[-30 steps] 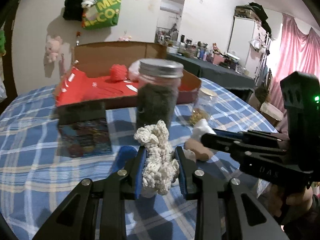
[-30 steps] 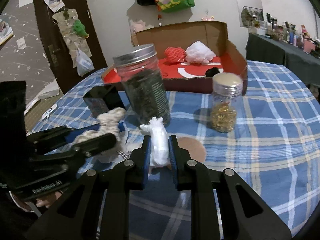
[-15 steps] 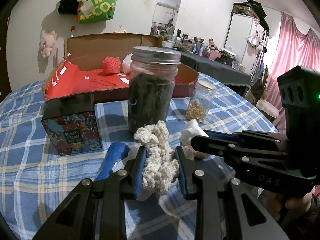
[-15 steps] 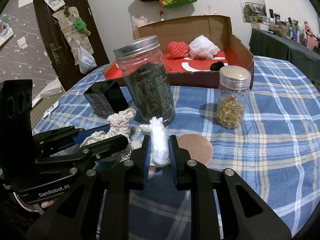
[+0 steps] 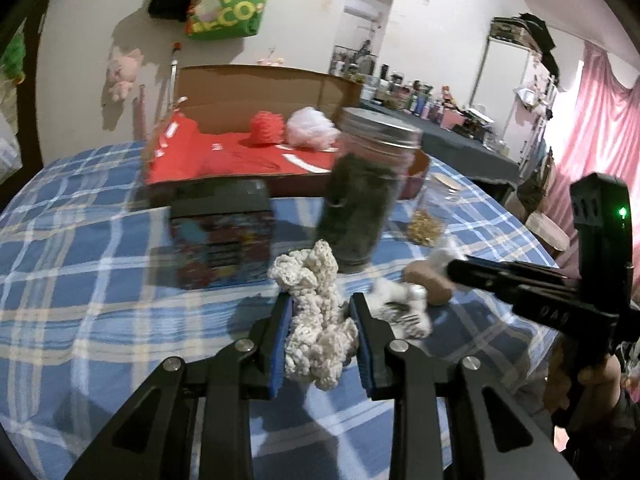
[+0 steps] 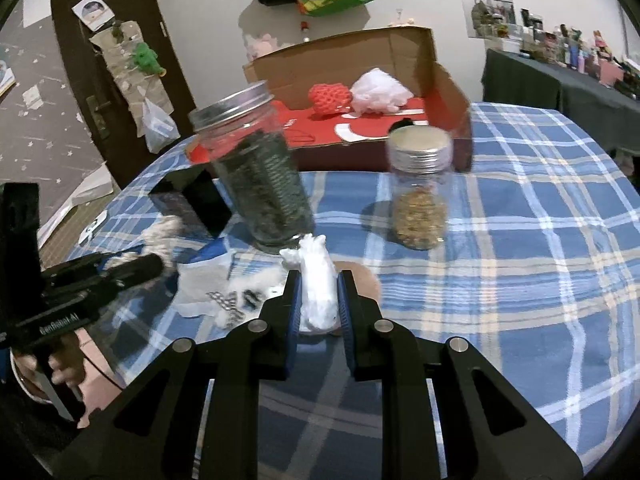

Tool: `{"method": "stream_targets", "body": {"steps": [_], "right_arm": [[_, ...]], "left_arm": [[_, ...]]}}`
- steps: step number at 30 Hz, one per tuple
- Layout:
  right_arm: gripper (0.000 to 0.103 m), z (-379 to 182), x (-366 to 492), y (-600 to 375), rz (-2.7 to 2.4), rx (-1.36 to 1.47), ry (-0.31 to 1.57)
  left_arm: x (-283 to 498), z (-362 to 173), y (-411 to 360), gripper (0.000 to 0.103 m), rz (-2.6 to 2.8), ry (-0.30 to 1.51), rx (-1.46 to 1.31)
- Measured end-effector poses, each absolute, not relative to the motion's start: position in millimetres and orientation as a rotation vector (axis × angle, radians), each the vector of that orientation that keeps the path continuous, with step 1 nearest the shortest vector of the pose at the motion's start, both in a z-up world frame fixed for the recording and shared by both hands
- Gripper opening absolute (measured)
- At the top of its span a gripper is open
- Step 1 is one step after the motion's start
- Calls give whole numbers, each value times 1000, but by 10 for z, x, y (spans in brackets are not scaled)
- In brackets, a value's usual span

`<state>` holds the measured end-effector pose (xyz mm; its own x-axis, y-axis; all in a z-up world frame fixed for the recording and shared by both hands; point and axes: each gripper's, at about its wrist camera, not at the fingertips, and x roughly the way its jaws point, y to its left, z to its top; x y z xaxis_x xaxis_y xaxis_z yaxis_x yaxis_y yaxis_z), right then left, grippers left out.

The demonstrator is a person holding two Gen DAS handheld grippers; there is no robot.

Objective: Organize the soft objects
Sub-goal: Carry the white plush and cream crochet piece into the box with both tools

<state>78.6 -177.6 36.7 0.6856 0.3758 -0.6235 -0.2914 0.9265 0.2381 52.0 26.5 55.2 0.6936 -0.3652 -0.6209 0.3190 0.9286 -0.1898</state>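
My left gripper is shut on a cream crocheted piece, held above the blue checked tablecloth. My right gripper is shut on a white soft piece, also held above the cloth. An open cardboard box with a red lining stands at the back of the table; a red knitted ball and a white fluffy puff lie in it. The box, ball and puff also show in the right wrist view. The right gripper shows at the right of the left wrist view.
A tall jar of dark leaves and a small jar of yellow bits stand before the box. A black printed box, a brown round pad, crumpled white paper and a blue item lie nearby.
Both grippers have risen and moved forward a little, each still holding its piece. The left view has swung right, so the jar and box sit further right and are blurred.
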Motion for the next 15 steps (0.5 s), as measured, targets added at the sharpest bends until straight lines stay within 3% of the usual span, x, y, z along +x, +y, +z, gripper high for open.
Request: {"method": "stream_targets", "body": {"steps": [15], "right_arm": [[17, 376, 940, -2225, 292, 134, 780]], "left_arm": [[648, 548, 939, 31, -195, 745, -71]]}}
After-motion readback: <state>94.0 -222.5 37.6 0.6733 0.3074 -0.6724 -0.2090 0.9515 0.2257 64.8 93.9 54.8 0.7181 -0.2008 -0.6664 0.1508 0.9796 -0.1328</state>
